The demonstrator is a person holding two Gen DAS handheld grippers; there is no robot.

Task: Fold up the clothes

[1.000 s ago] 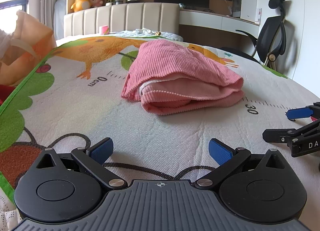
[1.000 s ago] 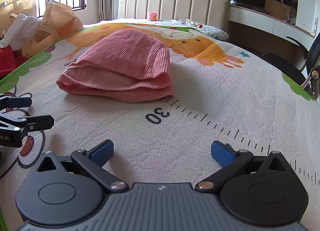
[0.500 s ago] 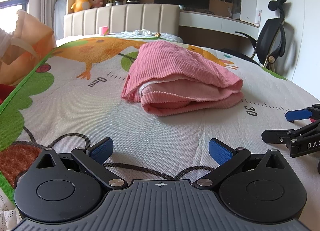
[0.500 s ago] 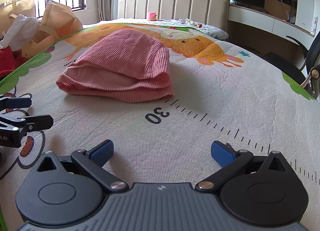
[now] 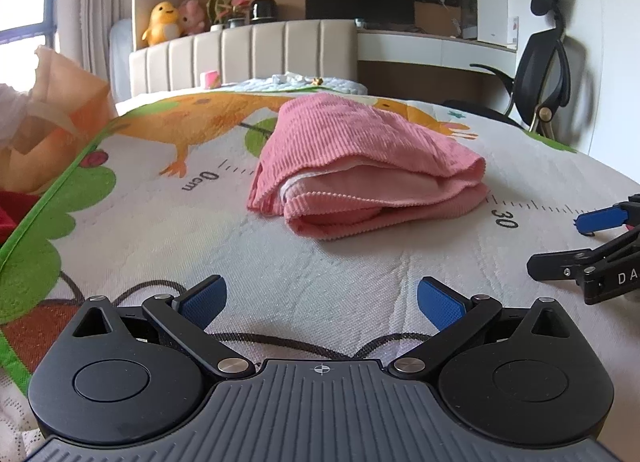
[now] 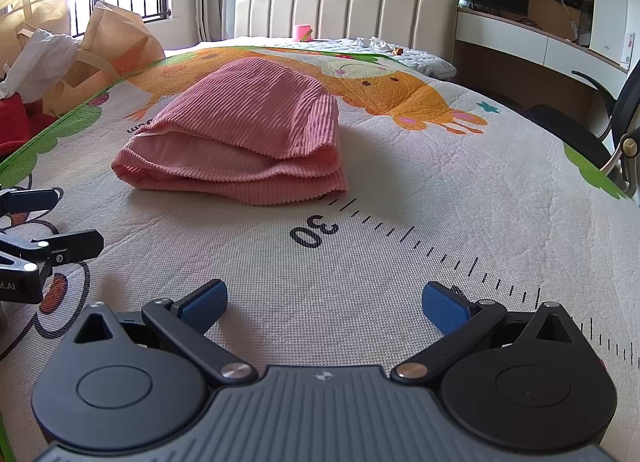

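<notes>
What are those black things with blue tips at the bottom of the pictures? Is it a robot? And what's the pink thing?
No robot here: a person holds a claw in each hand, and each claw carries a camera looking out along its two fingers. One picture comes from the left claw, the other from the right claw. The blue tips are the finger pads. Both claws are open and hold nothing. The pink thing is a folded pink ribbed garment lying on a cartoon play mat with a printed ruler; its edge sits near the 30 mark. At the side of each picture you can see the other claw peeking in.
</notes>
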